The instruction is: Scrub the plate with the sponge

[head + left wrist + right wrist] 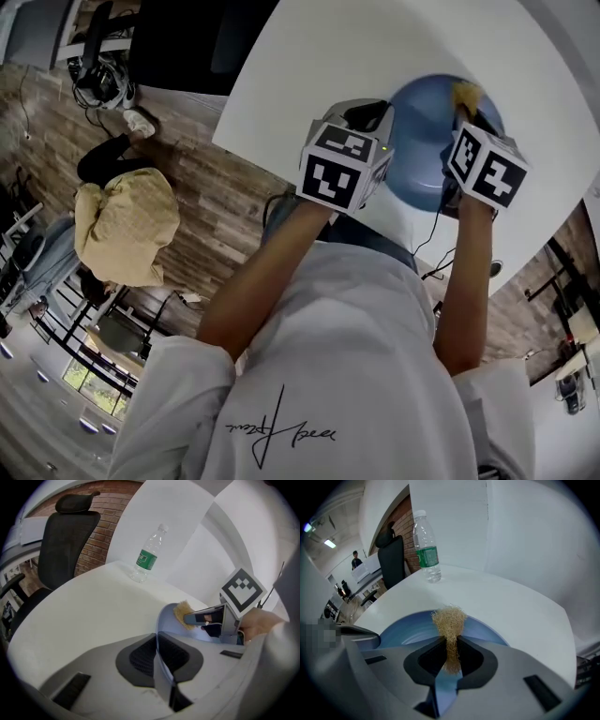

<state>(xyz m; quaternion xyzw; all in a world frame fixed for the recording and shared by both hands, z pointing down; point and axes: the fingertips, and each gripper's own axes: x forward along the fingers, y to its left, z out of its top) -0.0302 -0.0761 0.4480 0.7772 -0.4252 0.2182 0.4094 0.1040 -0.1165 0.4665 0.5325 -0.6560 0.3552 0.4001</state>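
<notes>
A blue plate (424, 141) lies on the white table (309, 56). My left gripper (373, 117) is shut on the plate's near left rim; in the left gripper view the thin rim (161, 665) runs between the closed jaws of that gripper (157, 638). My right gripper (466, 111) is shut on a tan fibrous sponge (466, 92). In the right gripper view the sponge (449, 618) sticks out past the jaws of this gripper (451, 641) and rests on the plate (405, 626) toward its far side. From the left gripper view the sponge (183, 614) touches the plate's inner face (168, 617).
A clear water bottle (149, 555) with a green label stands on the table beyond the plate, also in the right gripper view as the bottle (426, 545). A black office chair (65, 541) stands past the table's edge. A person in yellow (127, 220) is on the wooden floor.
</notes>
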